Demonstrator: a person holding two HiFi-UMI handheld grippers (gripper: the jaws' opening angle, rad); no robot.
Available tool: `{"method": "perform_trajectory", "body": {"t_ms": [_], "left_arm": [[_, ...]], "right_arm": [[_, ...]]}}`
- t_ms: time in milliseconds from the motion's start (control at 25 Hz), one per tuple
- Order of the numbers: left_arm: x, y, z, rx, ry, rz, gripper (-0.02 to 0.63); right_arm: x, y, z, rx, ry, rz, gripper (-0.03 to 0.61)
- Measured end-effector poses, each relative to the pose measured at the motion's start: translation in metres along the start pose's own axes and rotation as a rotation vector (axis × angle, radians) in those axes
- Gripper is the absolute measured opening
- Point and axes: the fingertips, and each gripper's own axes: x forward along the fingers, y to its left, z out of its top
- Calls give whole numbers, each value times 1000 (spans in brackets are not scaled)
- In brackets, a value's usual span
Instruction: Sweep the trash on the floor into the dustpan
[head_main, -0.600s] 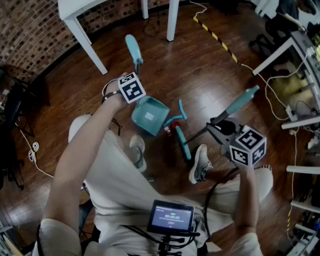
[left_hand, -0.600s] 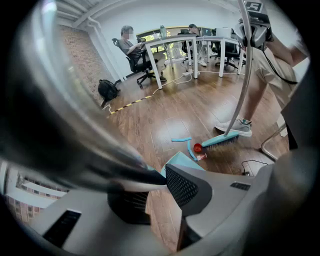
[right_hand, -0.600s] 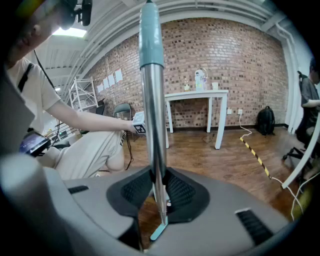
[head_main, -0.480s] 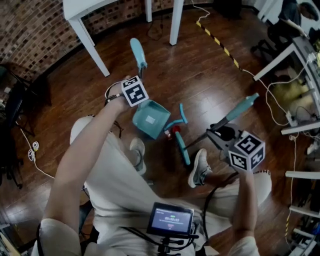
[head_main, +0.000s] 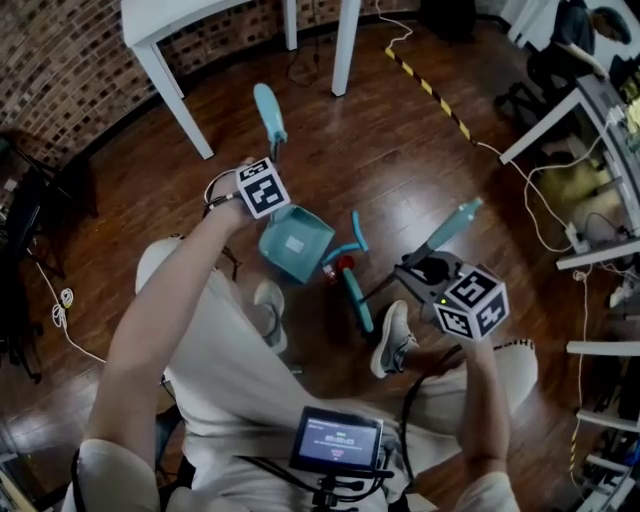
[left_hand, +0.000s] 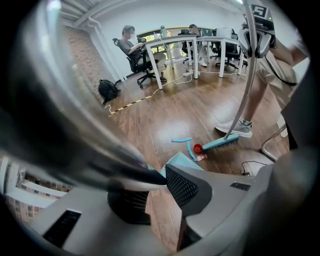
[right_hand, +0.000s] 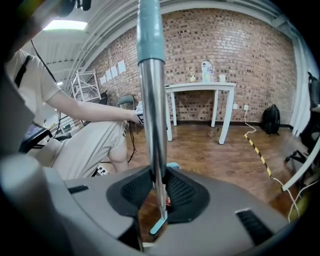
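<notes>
A teal dustpan (head_main: 295, 243) rests on the wood floor, its long handle (head_main: 268, 108) rising up and away. My left gripper (head_main: 272, 205) is shut on that handle, which fills the left gripper view as a blur running into the jaws (left_hand: 161, 176). My right gripper (head_main: 425, 268) is shut on the metal broom handle (right_hand: 152, 100). The teal broom head (head_main: 357, 298) lies just right of the dustpan mouth. A red cap (head_main: 345, 263) and a curved teal strip (head_main: 347, 243) lie between brush and pan. They also show as the red cap (left_hand: 197, 148) and the strip (left_hand: 182, 140) beside the broom head (left_hand: 222, 143).
White table legs (head_main: 345, 40) stand at the back, with black-yellow floor tape (head_main: 430, 70) to their right. Desks and cables (head_main: 590, 230) crowd the right side. The person's shoes (head_main: 392, 340) stand close to the broom. A black cable (head_main: 60, 310) trails at the left.
The right gripper has shifted a little left with the broom, whose handle now stands steeper and whose head sits slightly nearer. The left gripper and dustpan have hardly moved.
</notes>
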Motion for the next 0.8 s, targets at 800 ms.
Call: {"method": "perform_trajectory", "body": {"t_ms": [800], "left_arm": [[5,-1,-7,-18,18,-1,94]], "right_arm": [[-45,23,18,-68,30,61,98]]}}
